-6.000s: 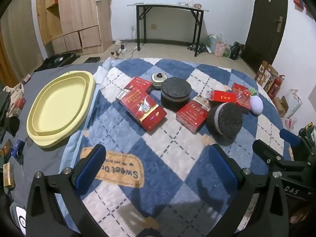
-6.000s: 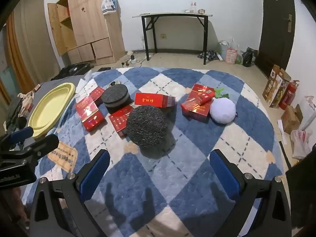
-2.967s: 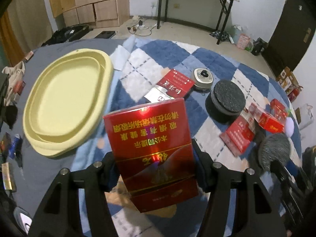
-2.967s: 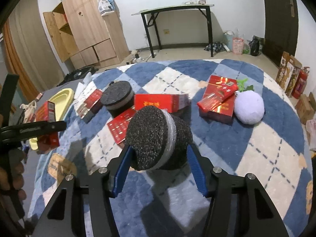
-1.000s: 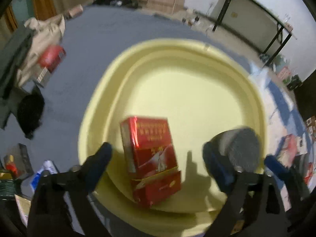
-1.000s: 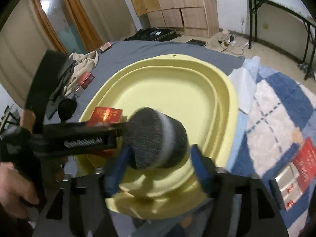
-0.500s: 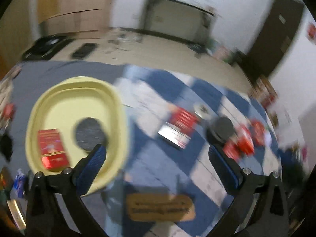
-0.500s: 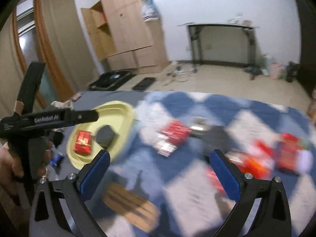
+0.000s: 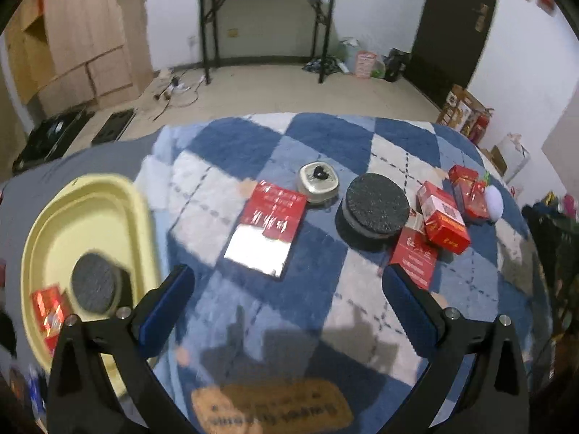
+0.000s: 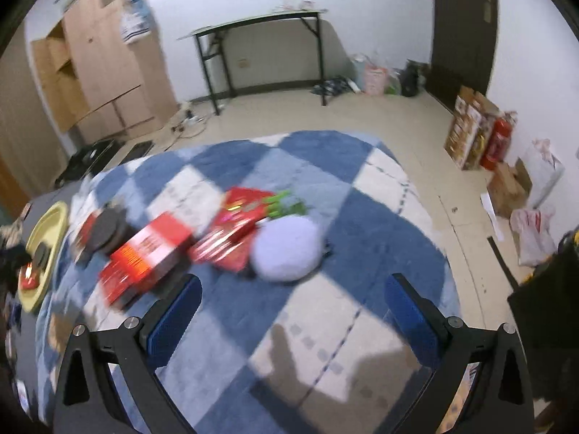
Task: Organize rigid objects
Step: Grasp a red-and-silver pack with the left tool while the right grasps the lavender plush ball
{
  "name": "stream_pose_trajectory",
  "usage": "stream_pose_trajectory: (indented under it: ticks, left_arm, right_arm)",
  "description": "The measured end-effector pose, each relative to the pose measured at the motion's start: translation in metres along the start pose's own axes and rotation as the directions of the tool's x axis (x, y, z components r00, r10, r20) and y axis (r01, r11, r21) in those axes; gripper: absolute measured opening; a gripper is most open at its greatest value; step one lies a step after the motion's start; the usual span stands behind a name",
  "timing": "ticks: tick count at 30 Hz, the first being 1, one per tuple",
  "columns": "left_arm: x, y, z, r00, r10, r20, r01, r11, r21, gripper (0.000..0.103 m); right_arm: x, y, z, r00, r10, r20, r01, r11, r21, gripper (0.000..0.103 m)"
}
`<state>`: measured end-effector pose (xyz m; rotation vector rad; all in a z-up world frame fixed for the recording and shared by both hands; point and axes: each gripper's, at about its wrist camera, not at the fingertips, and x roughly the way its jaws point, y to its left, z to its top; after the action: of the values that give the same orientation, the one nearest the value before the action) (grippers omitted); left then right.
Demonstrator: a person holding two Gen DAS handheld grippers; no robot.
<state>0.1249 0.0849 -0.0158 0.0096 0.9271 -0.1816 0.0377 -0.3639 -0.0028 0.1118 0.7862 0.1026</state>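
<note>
The left gripper [image 9: 289, 311] is seen with its blue-padded jaws spread wide and nothing between them, held above the blue-and-white checked blanket [image 9: 325, 152]. The right gripper [image 10: 289, 311] is likewise fully spread and empty.

At the left edge the yellow tray [image 9: 43, 224] is seen, and two things lie in it: a dark grey round foam puck [image 9: 94, 282], flat side up, and just beside it a glossy red box [image 9: 50, 313] with gold print. Both are slightly blurred.

On the blanket a flat red pack [image 9: 269, 229] with a silver lower half is laid out. Just beyond its far corner a small silver tin [image 9: 318, 182] with a black knob is noted. To the right a second black round puck [image 9: 374, 209] is seen, thick and rough-topped. Beside it a cluster of red boxes [image 9: 439, 218] is piled, some overlapping. In the right wrist view, a pale lilac ball [image 10: 287, 249] rests against that cluster, the whole group smeared by motion.
</note>
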Motion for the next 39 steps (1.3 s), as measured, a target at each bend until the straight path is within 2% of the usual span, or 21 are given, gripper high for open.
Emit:
stream_pose_trajectory:
  ticks: [3,5,7,10,16,18,20,21,22,23,24,25,29,31,36,39]
  left_arm:
    - [0.03,0.0,0.003,0.999,0.028,-0.029,-0.026,0.998,0.064,0.103]
    - [0.048,0.001,0.004,0.999,0.016,-0.044,-0.012,0.995,0.098,0.103]
    - [0.061,-0.002,0.005,0.999,0.011,-0.048,-0.004,0.991,0.133,0.103]
    - [0.081,-0.006,0.006,0.996,0.035,-0.079,-0.021,0.985,0.169,0.103]
    - [0.112,-0.007,0.006,0.992,0.053,-0.113,-0.031,0.982,0.188,0.103]
    - [0.115,-0.007,0.007,0.994,0.041,-0.104,-0.022,0.983,0.181,0.103]
    - [0.112,-0.005,0.006,0.997,0.035,-0.073,-0.024,0.989,0.148,0.103]
    - [0.112,-0.004,0.006,0.997,0.034,-0.067,-0.025,0.991,0.129,0.098]
    - [0.11,-0.003,0.005,0.997,0.041,-0.057,-0.036,0.995,0.097,0.093]
    - [0.107,-0.002,0.003,0.996,0.071,-0.044,-0.068,0.996,0.064,0.085]
    - [0.105,-0.002,0.003,0.996,0.076,-0.038,-0.074,0.996,0.051,0.076]
    - [0.103,-0.003,0.002,0.997,0.075,-0.035,-0.073,0.996,0.045,0.072]
    - [0.09,-0.007,-0.006,0.998,0.051,-0.041,-0.051,0.999,0.003,0.066]
    - [0.078,-0.007,-0.009,0.997,0.072,-0.042,-0.072,0.997,-0.004,0.065]
    - [0.016,-0.005,-0.007,0.991,0.137,0.003,-0.137,0.991,-0.001,0.062]
    - [-0.019,0.001,-0.005,0.988,0.143,0.048,-0.142,0.989,-0.029,0.06]
  right_arm:
    - [0.022,0.004,0.009,1.0,0.003,0.006,-0.003,0.996,-0.091,0.103]
    - [0.034,0.007,0.007,0.999,0.053,-0.013,-0.054,0.977,-0.205,0.103]
    - [0.047,-0.003,0.001,0.996,0.09,-0.017,-0.091,0.962,-0.257,0.103]
    - [0.062,-0.01,-0.003,0.99,0.13,-0.046,-0.137,0.949,-0.282,0.103]
    - [0.093,0.002,0.005,0.991,0.13,-0.037,-0.135,0.931,-0.34,0.101]
    - [0.111,0.0,0.003,0.991,0.129,-0.037,-0.134,0.929,-0.346,0.1]
    - [0.125,0.004,0.003,0.992,0.122,-0.04,-0.128,0.93,-0.346,0.094]
    - [0.127,0.005,0.003,0.992,0.118,-0.035,-0.123,0.93,-0.347,0.091]
    - [0.127,0.005,0.003,0.993,0.116,-0.029,-0.118,0.931,-0.347,0.082]
    - [0.126,0.004,0.003,0.992,0.121,-0.022,-0.121,0.931,-0.344,0.071]
    - [0.125,0.003,0.003,0.991,0.133,-0.016,-0.13,0.931,-0.34,0.063]
    - [0.124,0.004,0.003,0.989,0.147,-0.017,-0.144,0.929,-0.34,0.059]
    - [0.119,0.006,-0.001,0.992,0.129,-0.012,-0.126,0.936,-0.328,0.057]
    - [0.111,0.002,-0.001,0.991,0.134,-0.014,-0.132,0.948,-0.29,0.056]
    - [0.069,-0.008,0.001,0.992,0.124,0.018,-0.115,0.959,-0.259,0.056]
    - [0.037,-0.004,0.001,0.99,0.127,0.06,-0.105,0.953,-0.285,0.056]
